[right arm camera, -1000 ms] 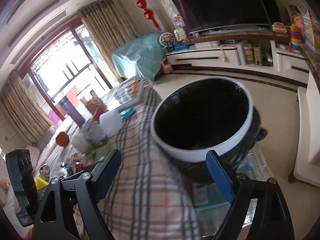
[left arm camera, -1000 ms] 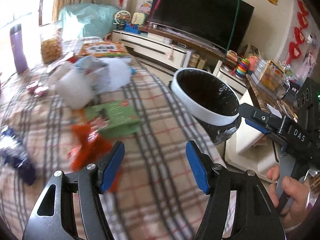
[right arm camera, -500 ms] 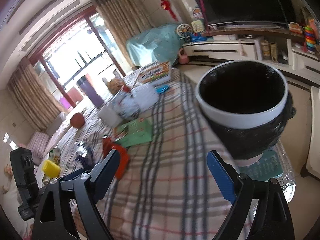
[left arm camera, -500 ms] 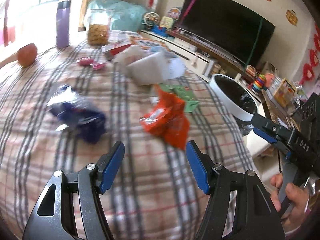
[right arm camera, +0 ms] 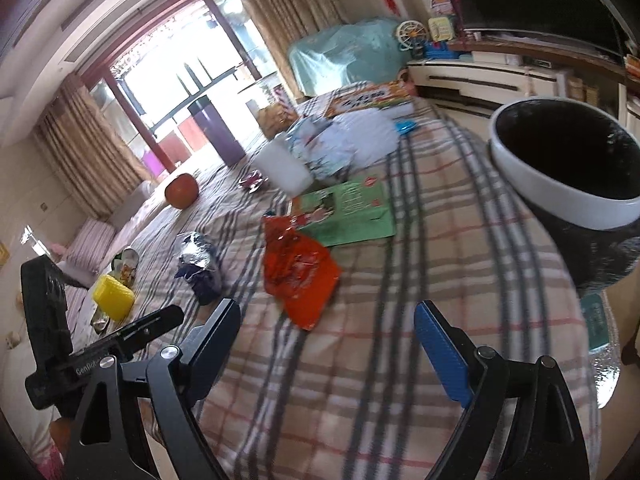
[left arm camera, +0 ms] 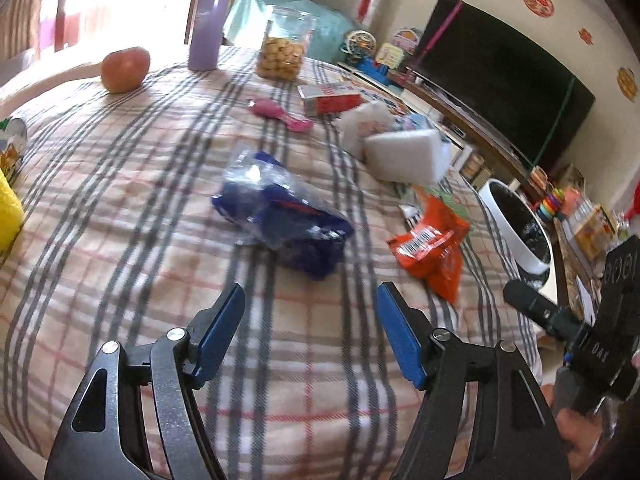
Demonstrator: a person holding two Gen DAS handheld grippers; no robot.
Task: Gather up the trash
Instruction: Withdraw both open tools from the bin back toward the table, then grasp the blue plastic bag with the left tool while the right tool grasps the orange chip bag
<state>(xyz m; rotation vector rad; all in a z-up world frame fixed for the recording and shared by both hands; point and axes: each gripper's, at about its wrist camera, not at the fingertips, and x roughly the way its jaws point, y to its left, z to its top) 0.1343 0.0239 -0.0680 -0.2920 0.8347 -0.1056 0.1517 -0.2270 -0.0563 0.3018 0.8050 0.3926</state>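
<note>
Left wrist view: the left gripper (left arm camera: 310, 328) hangs over the near part of the table (left arm camera: 120, 184), which wears a plaid cloth, its blue pads spread wide with nothing between them. Just ahead of the gap lies a crumpled blue wrapper (left arm camera: 286, 216), about mid-table. To its right, toward the table's right edge, sits an orange wrapper (left arm camera: 434, 246) with a barcode facing up. Beyond the right edge stands the trash bin (left arm camera: 520, 228), white-rimmed with a black liner, mouth tipped toward the table. Farther back near the right edge are a white foam block (left arm camera: 404, 156), a red and white box (left arm camera: 330, 98) and a pink comb (left arm camera: 280, 114). Along the far edge stand a purple flask (left arm camera: 208, 24) and a clear jar of biscuits (left arm camera: 286, 48), with an apple (left arm camera: 125, 69) near the far left corner. A yellow object (left arm camera: 8, 216) shows at the left edge. The right tool's black body appears at the lower right, a hand under it.

In the right wrist view the right gripper (right arm camera: 328, 340) is also spread wide and empty, above the cloth at the near edge. The orange wrapper (right arm camera: 298, 272) lies just ahead of it, overlapping the corner of a flat green packet (right arm camera: 350, 212). The blue wrapper (right arm camera: 200, 266) is to the left of it, apart. The trash bin (right arm camera: 560, 168) sits off the table's right edge, close to it. The apple (right arm camera: 182, 196) and purple flask (right arm camera: 214, 128) stand far back.
</note>
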